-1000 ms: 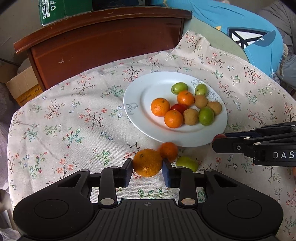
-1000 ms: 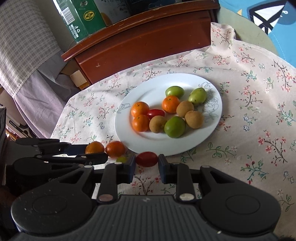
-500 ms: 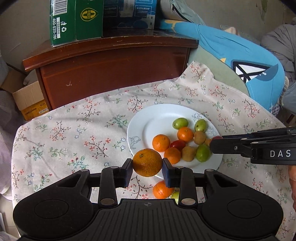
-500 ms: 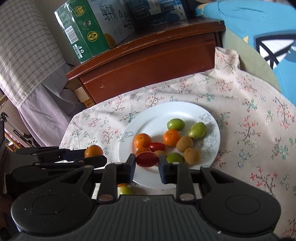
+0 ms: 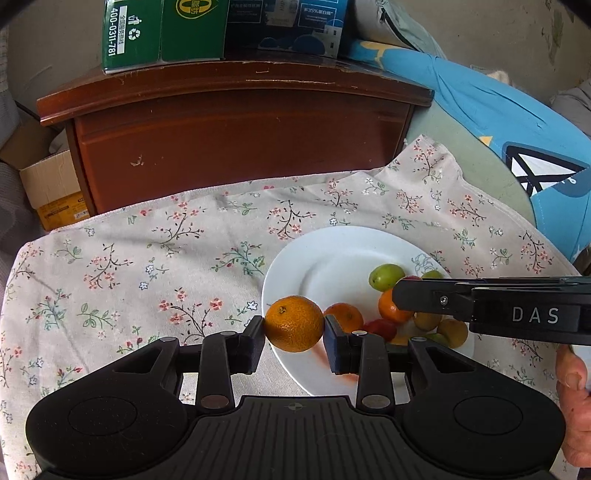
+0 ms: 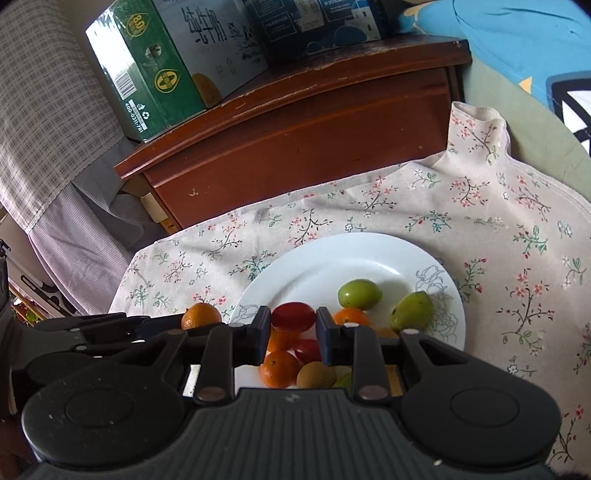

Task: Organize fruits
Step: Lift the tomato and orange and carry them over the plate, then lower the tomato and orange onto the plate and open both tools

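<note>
My left gripper [image 5: 294, 326] is shut on an orange [image 5: 294, 323] and holds it above the near left rim of the white plate [image 5: 332, 254]. My right gripper [image 6: 292, 318] is shut on a red tomato [image 6: 292, 315] and holds it over the plate [image 6: 332, 266], above the fruit there. The plate holds small oranges [image 6: 279, 368], green fruits [image 6: 359, 293], brown fruits [image 6: 316, 374] and another red tomato [image 6: 306, 350]. The right gripper shows from the side in the left wrist view [image 5: 400, 297]. The left gripper with its orange [image 6: 201, 315] shows at the left of the right wrist view.
The plate stands on a floral tablecloth [image 5: 147, 258]. Behind the table is a dark wooden cabinet [image 5: 236, 129] with green and blue cartons [image 5: 162, 29] on top. A blue cushion [image 5: 517, 129] lies at the right, a cardboard box [image 5: 48, 184] at the left.
Both grippers have lifted their fruit off the tablecloth and moved forward over the plate. The loose fruits on the cloth in front of the plate have dropped out of view.
</note>
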